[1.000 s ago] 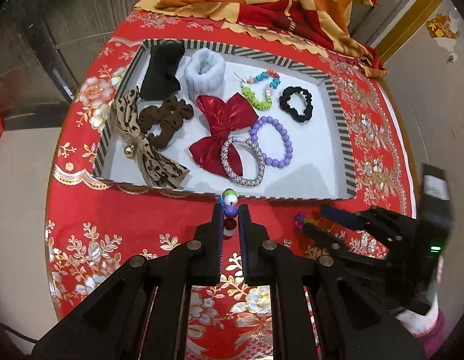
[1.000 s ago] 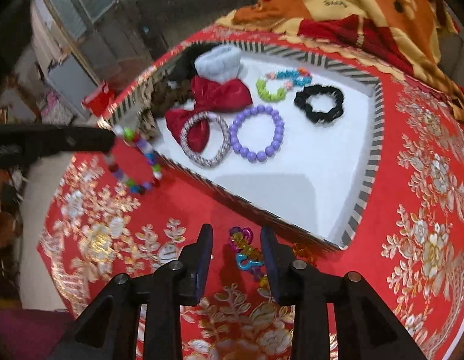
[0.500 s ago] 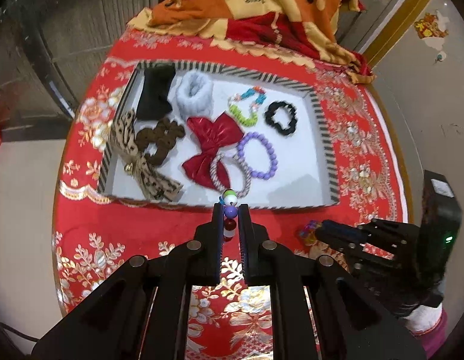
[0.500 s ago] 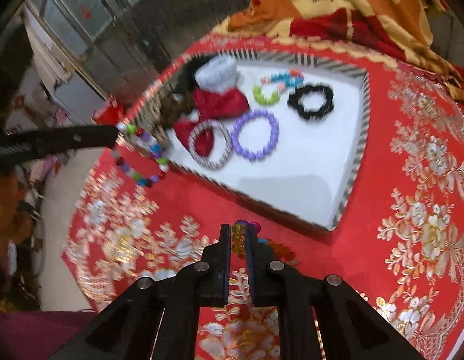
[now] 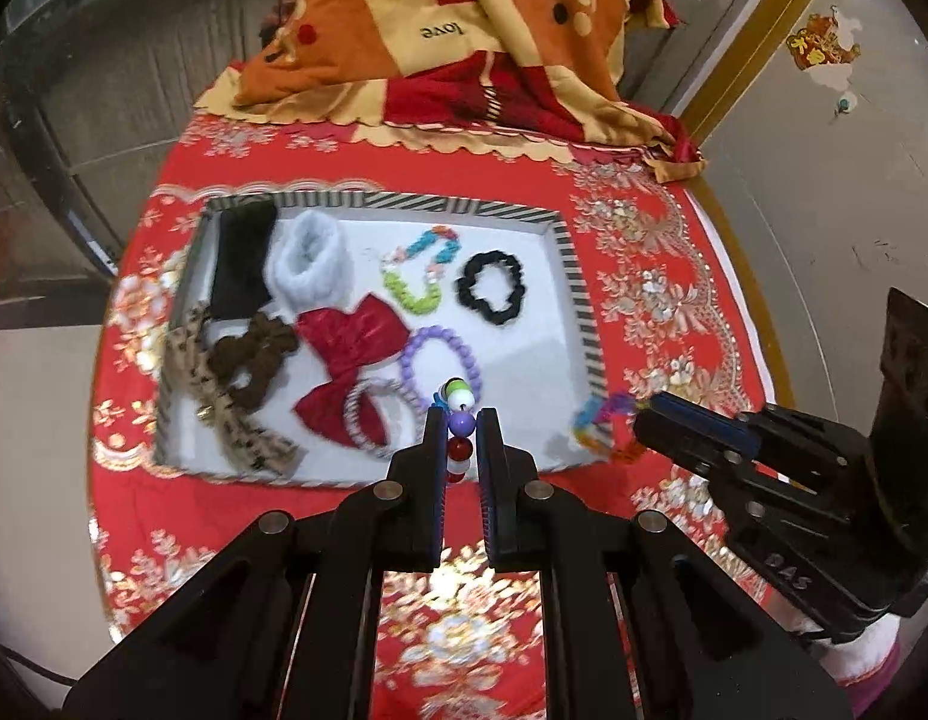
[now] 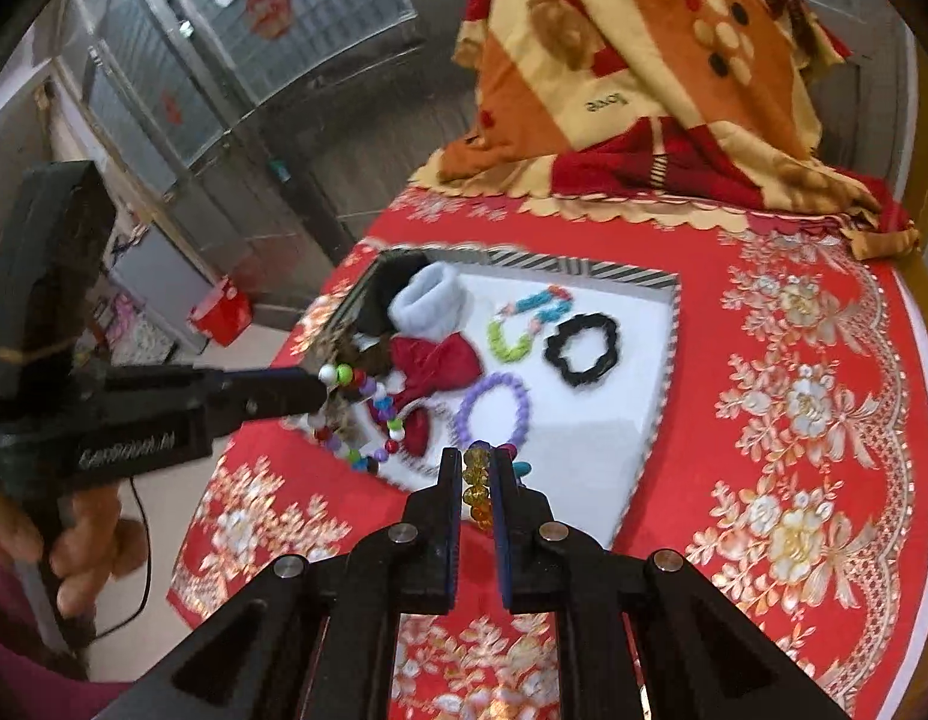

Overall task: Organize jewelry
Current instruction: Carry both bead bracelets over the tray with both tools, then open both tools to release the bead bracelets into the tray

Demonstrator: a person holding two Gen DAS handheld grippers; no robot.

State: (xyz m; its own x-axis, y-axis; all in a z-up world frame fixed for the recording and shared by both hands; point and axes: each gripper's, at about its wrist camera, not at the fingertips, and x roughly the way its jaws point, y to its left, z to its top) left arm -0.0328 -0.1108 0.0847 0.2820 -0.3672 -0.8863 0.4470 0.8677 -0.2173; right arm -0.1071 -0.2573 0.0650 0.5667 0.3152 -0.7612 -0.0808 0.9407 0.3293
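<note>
While the left tongs [image 5: 462, 420] pinched a multicoloured bead bracelet [image 6: 360, 414] that dangled above the near left corner of the striped tray [image 5: 574, 276], the right tongs [image 6: 477, 468] gripped a chain of amber and coloured beads [image 6: 475, 489] lifted just beside the tray's near right corner. Inside the tray lay a purple bead bracelet [image 5: 443, 354], a black scrunchie [image 5: 490, 288], a red bow [image 5: 350, 360], a white fluffy band [image 5: 311, 264], a green-and-blue bead bracelet [image 5: 422, 276], a silver bangle [image 5: 374, 414], a brown scrunchie [image 5: 254, 360] and a leopard-print bow [image 5: 224, 414]. The tray sat mid-tabletop on a red floral cloth [image 5: 655, 300], with a patterned blanket [image 5: 464, 36] at the far edge
</note>
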